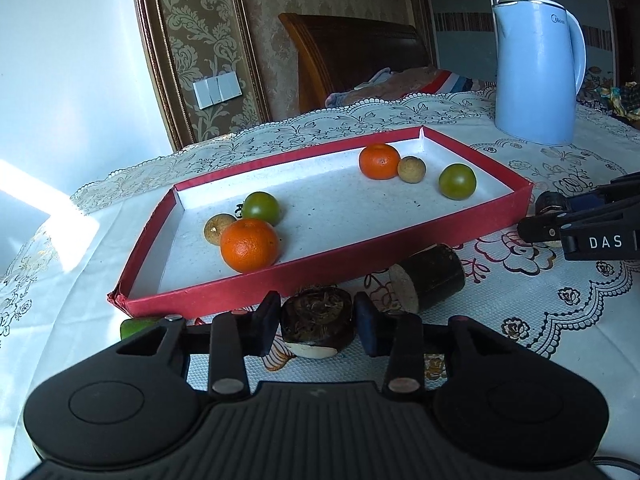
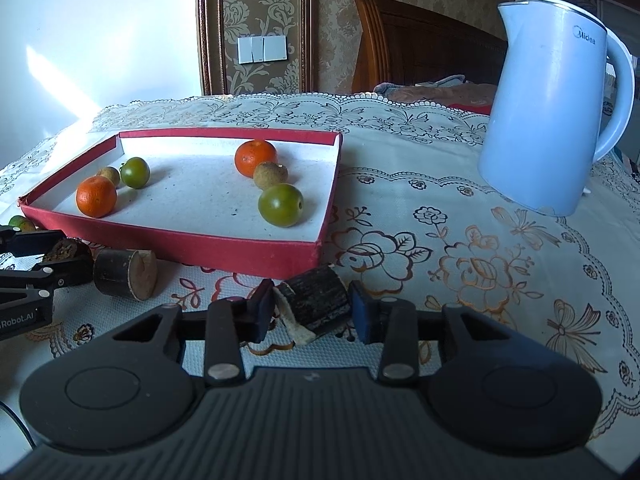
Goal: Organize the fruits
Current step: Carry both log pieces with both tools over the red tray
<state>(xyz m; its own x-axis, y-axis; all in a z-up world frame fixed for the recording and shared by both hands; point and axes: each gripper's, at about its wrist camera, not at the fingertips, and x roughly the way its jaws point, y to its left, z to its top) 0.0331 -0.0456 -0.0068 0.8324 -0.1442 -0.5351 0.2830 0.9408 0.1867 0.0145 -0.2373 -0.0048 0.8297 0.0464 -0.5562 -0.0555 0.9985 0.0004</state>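
**Fruit pieces sit between my fingers, both sides**

Parts of the scene are hard to see. A small green fruit [image 1: 136, 326] peeks out from behind my left gripper [image 1: 316, 326], mostly hidden by the red tray [image 1: 400, 236] corner. My right gripper [image 2: 310, 306] shows only at the edge of the left camera, cut off. I cannot tell what kind of fruit the dark chunks are.

My left fingers [image 1: 266, 324] have closed in narrow on a dark brown chunk [image 1: 318, 320] with a pale bottom. Both pads look to press its sides. My right fingers [image 2: 260, 310] are narrow too, around a dark stubby piece [image 2: 316, 304] with a pale peel end. It touches the left pad; I cannot tell if the right pad touches.

A third dark piece [image 2: 124, 274] lies on the tablecloth [image 2: 460, 280] between my grippers, just beside the tray. Inside the tray are two oranges, two green fruits and two small brown ones. A blue kettle [image 2: 548, 104] stands well apart.
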